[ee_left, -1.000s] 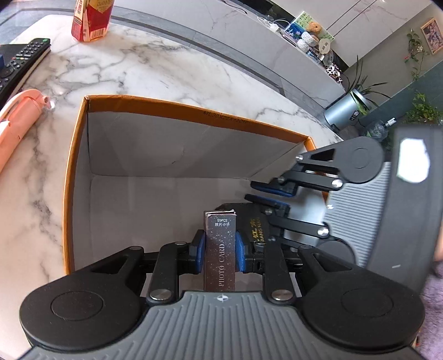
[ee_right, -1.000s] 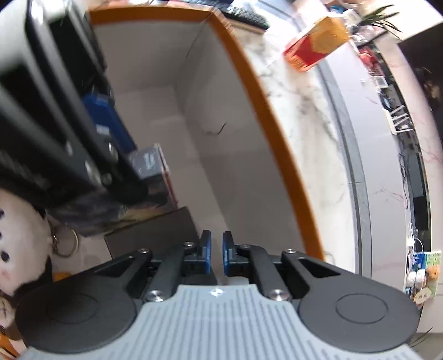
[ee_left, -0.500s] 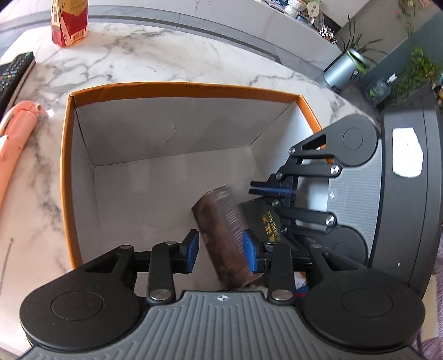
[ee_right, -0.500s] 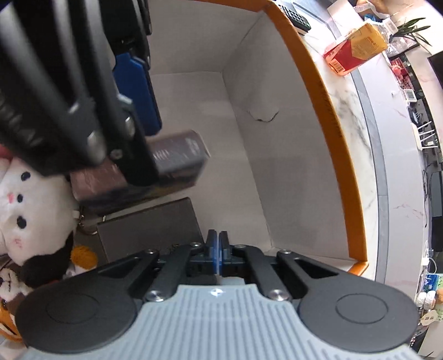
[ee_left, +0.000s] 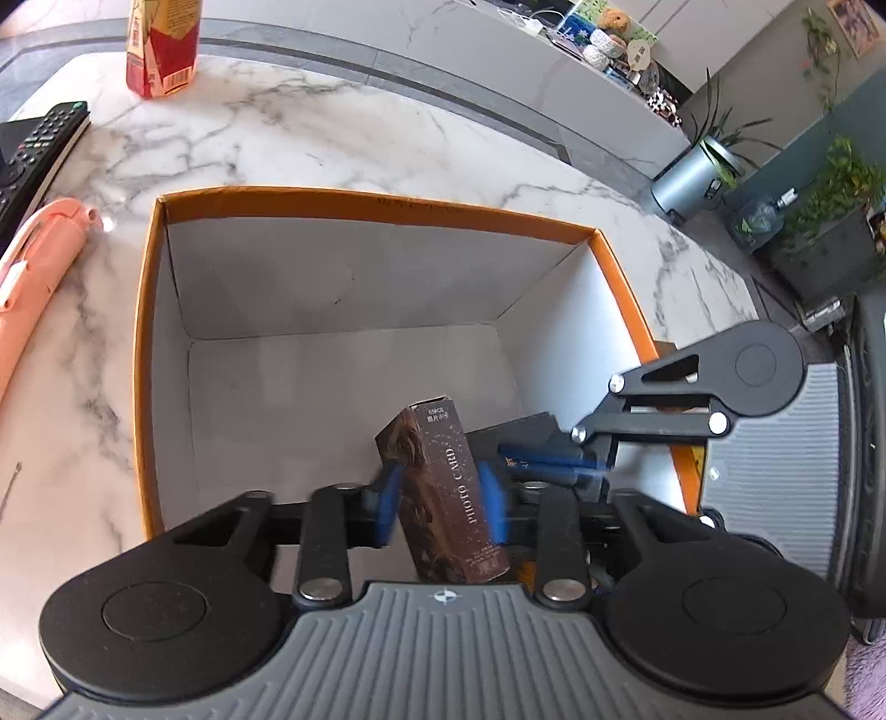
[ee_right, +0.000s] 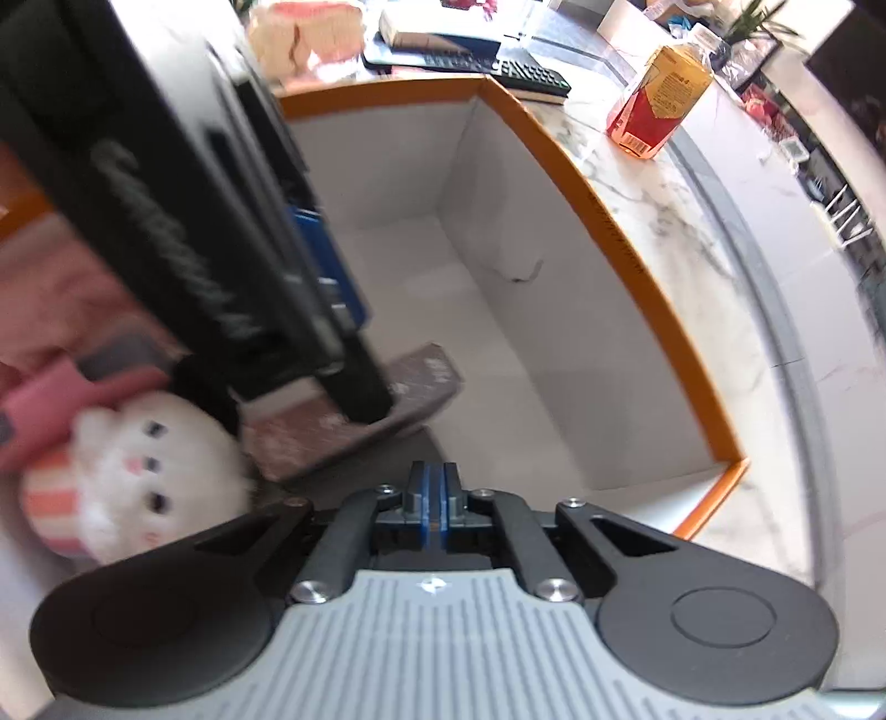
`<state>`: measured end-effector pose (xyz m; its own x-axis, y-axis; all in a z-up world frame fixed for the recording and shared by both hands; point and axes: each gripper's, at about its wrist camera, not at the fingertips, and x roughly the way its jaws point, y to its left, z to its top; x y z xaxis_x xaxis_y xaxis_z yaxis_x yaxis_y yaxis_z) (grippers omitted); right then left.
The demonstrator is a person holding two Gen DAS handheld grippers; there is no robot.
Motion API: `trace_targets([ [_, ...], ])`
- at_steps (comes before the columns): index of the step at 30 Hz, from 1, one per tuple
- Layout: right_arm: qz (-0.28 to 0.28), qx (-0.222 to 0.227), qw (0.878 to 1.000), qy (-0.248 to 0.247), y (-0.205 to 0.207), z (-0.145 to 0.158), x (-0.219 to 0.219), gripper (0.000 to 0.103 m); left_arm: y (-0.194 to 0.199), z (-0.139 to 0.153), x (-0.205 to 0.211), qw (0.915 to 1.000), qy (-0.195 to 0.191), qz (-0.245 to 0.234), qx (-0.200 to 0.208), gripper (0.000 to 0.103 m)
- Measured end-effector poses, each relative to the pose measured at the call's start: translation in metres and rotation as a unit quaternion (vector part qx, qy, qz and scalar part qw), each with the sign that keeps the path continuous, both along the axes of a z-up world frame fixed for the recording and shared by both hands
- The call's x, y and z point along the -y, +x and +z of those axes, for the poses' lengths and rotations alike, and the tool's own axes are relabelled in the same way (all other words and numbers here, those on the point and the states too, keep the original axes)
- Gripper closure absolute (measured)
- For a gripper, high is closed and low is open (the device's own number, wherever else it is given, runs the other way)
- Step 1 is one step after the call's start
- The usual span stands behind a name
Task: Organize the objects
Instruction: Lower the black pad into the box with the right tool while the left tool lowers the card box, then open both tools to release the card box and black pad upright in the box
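Observation:
A brown "PHOTO CARD" box [ee_left: 443, 487] leans tilted inside the orange-rimmed white box [ee_left: 382, 205], on a dark flat box [ee_left: 520, 432]. My left gripper [ee_left: 440, 501] is open, its blue pads a little apart from the card box on either side. My right gripper [ee_right: 431, 493] is shut and empty, above the orange box's near right corner; it shows at the right of the left wrist view [ee_left: 559, 462]. In the right wrist view the card box [ee_right: 354, 410] lies partly hidden behind the left gripper's finger.
On the marble table [ee_left: 332, 138] stand a red and yellow carton [ee_left: 160, 50], a black remote [ee_left: 39, 149] and a pink object [ee_left: 39, 260]. A white plush toy [ee_right: 149, 476] lies beside the card box. Plants stand beyond the table.
My left gripper opened and let go of the card box, which tipped over and now leans in the orange box. Both grippers rose; the right one shut fully.

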<state>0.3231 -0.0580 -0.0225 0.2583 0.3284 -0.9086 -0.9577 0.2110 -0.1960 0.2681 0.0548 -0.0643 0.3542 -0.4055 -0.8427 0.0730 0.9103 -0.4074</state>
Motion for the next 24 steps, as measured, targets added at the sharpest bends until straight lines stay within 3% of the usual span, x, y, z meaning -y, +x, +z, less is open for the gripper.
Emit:
trace_targets([
  [4, -0.005, -0.007, 1.000, 0.020, -0.002, 0.002, -0.002, 0.100, 0.000, -0.002, 0.005, 0.9997, 0.021, -0.008, 0.001, 0.089],
  [9, -0.003, -0.013, 0.999, 0.040, -0.001, 0.012, -0.009, 0.101, -0.004, 0.002, 0.004, 0.9987, 0.048, -0.009, 0.012, 0.090],
  [13, 0.006, -0.015, 0.999, 0.046, -0.001, 0.017, -0.020, 0.101, -0.007, 0.006, 0.010, 0.9942, 0.104, -0.018, 0.019, 0.093],
  [22, -0.003, -0.001, 1.000, 0.019, 0.009, 0.021, -0.031, 0.101, -0.003, 0.007, 0.011, 0.9913, 0.128, -0.026, 0.016, 0.091],
  [24, -0.018, 0.003, 1.000, 0.010, 0.016, 0.025, -0.027, 0.099, 0.000, 0.003, 0.019, 0.9888, 0.145, -0.035, 0.002, 0.084],
])
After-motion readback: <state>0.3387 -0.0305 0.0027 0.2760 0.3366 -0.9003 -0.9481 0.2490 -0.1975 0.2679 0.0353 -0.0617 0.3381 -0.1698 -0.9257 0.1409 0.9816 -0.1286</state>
